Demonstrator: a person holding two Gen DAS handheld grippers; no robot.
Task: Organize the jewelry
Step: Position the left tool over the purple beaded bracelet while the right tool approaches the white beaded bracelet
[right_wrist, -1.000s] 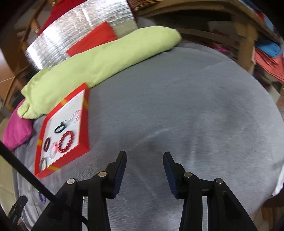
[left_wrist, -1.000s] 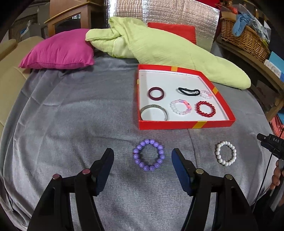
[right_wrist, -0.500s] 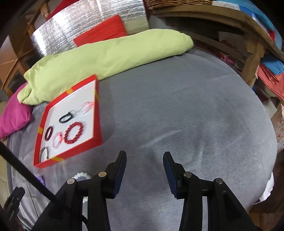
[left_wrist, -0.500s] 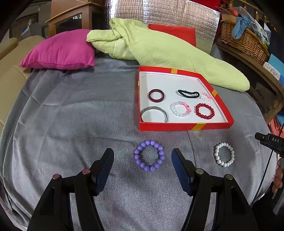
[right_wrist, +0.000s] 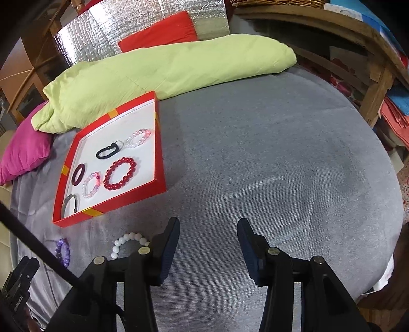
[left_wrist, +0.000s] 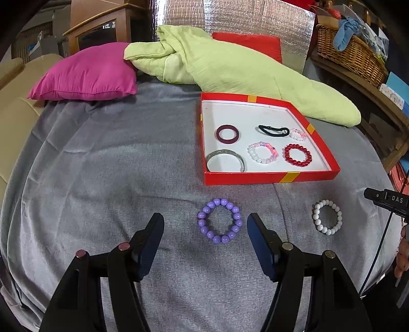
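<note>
Two black handheld grippers hang over a wide surface covered in grey ribbed cloth (left_wrist: 102,158). At the far edge of the cloth lie a long, rumpled pale-green quilt (left_wrist: 245,74), a magenta satin cushion (left_wrist: 87,74) to its left, and a flat red cushion (left_wrist: 250,44) against a silver foil panel (left_wrist: 255,18).

Just in front of the quilt sits a shallow red cardboard tray with a white floor (left_wrist: 268,177). Six pieces lie inside it, all apart except the last two, which sit just beside each other: a silver metal bangle (left_wrist: 225,159), a dark maroon ring-shaped bangle (left_wrist: 227,132), a red bead bracelet (left_wrist: 297,155), a white-and-pink bead bracelet (left_wrist: 262,152), a black elastic hair tie (left_wrist: 272,129), and a small pale pink bead bracelet (left_wrist: 297,134).

Outside the tray, on the cloth near its front wall, lie a purple bead bracelet (left_wrist: 219,221) and, well to its right, a white bead bracelet (left_wrist: 327,217).

In its own wrist view, the left gripper (left_wrist: 205,231) has its fingers spread wide, holding nothing, with the purple bracelet just ahead between the tips. The right gripper (right_wrist: 208,241) is empty over bare cloth, its jaws opening, the white bracelet just left of its left finger.
</note>
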